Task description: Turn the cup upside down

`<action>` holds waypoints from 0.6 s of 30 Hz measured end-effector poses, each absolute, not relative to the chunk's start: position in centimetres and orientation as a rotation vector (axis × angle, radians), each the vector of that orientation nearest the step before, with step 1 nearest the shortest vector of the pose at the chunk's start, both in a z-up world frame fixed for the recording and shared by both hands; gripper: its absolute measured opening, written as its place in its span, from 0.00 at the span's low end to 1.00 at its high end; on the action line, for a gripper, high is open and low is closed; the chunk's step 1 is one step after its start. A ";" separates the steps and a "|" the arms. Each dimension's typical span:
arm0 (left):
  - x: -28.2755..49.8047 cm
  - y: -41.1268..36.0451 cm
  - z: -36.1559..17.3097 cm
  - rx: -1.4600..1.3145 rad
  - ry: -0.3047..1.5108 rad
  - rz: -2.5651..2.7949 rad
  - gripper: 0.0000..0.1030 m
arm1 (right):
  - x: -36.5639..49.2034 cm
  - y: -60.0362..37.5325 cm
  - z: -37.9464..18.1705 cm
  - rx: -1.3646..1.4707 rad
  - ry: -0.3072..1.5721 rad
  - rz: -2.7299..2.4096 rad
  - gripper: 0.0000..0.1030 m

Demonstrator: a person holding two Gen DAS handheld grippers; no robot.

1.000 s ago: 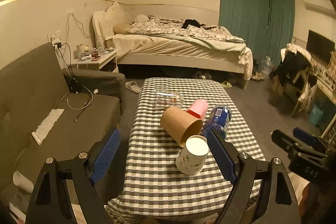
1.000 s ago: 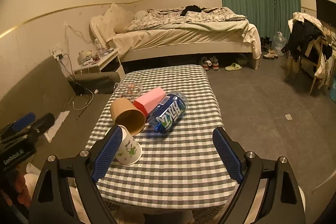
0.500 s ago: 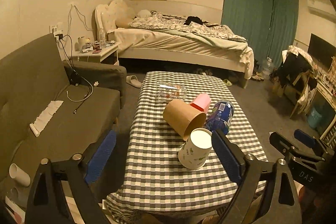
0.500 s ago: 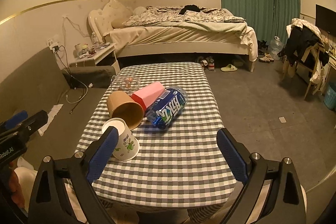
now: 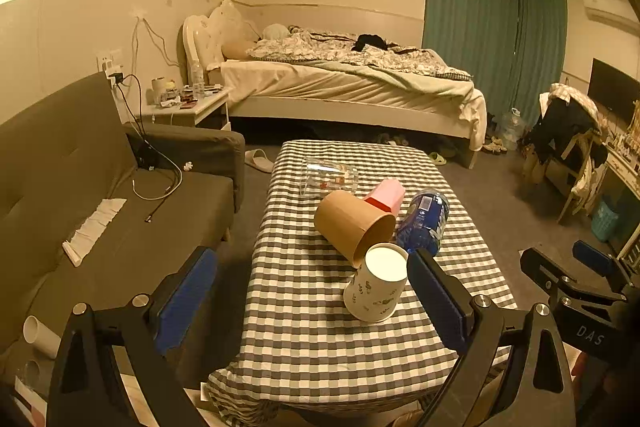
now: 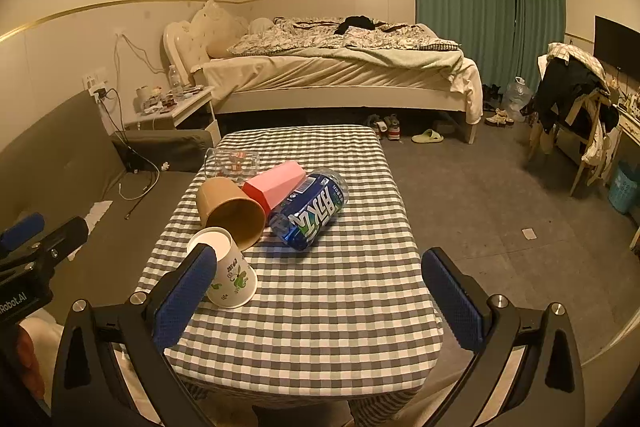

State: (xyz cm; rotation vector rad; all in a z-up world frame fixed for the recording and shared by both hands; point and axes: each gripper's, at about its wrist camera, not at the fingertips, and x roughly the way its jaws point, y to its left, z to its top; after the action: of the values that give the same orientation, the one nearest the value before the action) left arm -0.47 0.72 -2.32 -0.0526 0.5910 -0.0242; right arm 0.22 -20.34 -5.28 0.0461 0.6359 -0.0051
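A white paper cup with green print (image 5: 375,287) (image 6: 229,274) stands bottom up near the front of the checked table (image 5: 304,331) (image 6: 344,307). Behind it lie on their sides a brown paper cup (image 5: 352,225) (image 6: 232,211), a pink cup (image 5: 386,193) (image 6: 276,185), a clear glass (image 5: 326,177) (image 6: 234,163) and a blue bottle (image 5: 424,223) (image 6: 310,213). My left gripper (image 5: 312,301) is open and empty, in front of the table. My right gripper (image 6: 318,301) is open and empty over the table's front edge.
A grey sofa (image 5: 80,187) runs along the left of the table. A bed (image 5: 352,83), a nightstand (image 5: 188,107) and green curtains stand behind. A chair with clothes (image 5: 568,143) is at the right. Bare floor (image 6: 480,207) lies right of the table.
Both grippers have drawn back and risen a little from the table; the white cup now stands more squarely bottom up. Both stay open and empty.
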 end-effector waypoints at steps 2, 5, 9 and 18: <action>-0.5 0.8 -2.3 -0.053 0.587 -0.023 0.96 | 0.1 -20.3 -5.3 0.046 0.635 -0.007 1.00; -0.6 0.8 -2.2 -0.046 0.583 -0.020 0.96 | 0.0 -20.3 -5.4 0.042 0.637 -0.009 1.00; -0.6 0.7 -2.3 -0.043 0.584 -0.021 0.96 | 0.0 -20.3 -5.4 0.036 0.639 -0.012 1.00; -0.7 0.8 -2.3 -0.037 0.590 -0.020 0.96 | 0.1 -20.3 -5.6 0.030 0.644 -0.014 1.00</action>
State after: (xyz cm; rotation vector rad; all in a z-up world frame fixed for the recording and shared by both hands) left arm -0.69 0.77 -2.34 -0.0371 0.5897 -0.0195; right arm 0.12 -20.32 -5.57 0.0298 0.6440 -0.0139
